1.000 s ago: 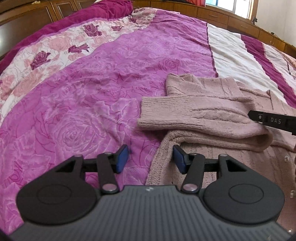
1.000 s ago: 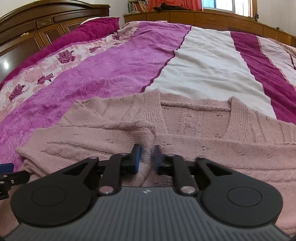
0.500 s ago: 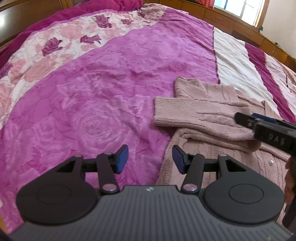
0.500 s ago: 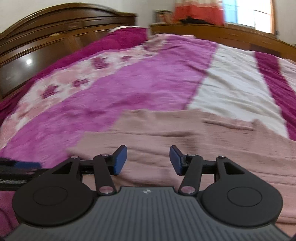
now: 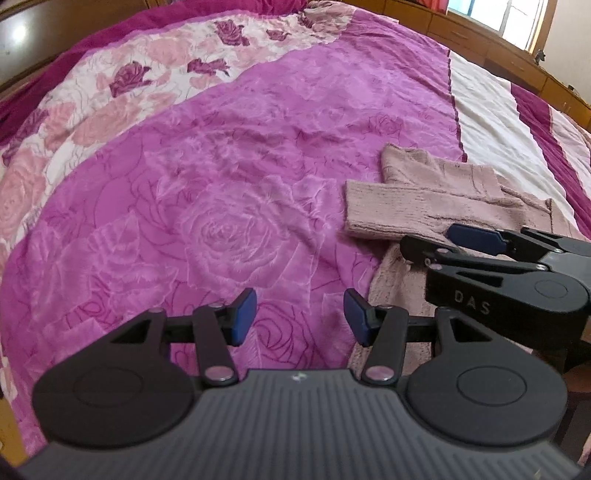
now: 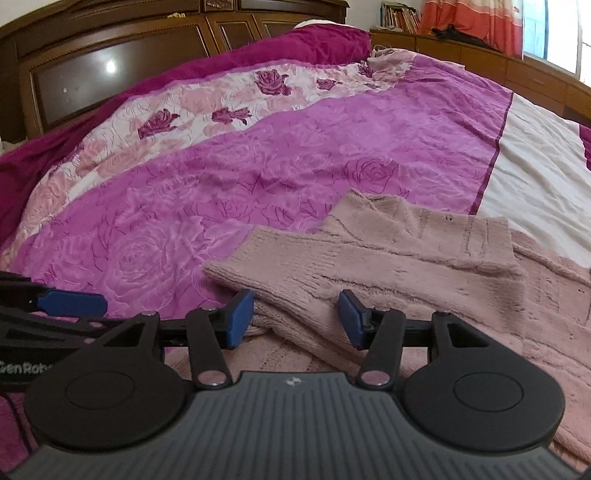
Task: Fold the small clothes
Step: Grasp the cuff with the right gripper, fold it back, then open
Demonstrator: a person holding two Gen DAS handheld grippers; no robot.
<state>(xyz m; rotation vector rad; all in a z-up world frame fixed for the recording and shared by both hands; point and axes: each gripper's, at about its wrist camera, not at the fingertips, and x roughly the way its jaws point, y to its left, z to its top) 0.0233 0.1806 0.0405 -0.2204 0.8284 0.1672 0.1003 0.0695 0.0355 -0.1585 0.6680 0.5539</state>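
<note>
I see one dusty-pink knitted cardigan [image 6: 424, 273] flat on the magenta rose-patterned bedspread [image 5: 229, 192], one ribbed sleeve folded across it. My two tongs, left gripper [image 5: 300, 315] and right gripper [image 6: 296, 319], both gape, gripping nothing.

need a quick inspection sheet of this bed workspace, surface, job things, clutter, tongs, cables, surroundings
surface: bed under a pink and magenta rose-print quilt with a white band.
job's things: one pink knit cardigan lying flat on the quilt, one sleeve folded across its body.
clutter: nothing seen.
tongs: left tongs open over bare quilt, holding nothing; right tongs open just above the sleeve, pads not pressing it.
cables: nothing seen.
surroundings: dark wooden headboard, low wooden cabinets, orange curtain by a window.
</note>
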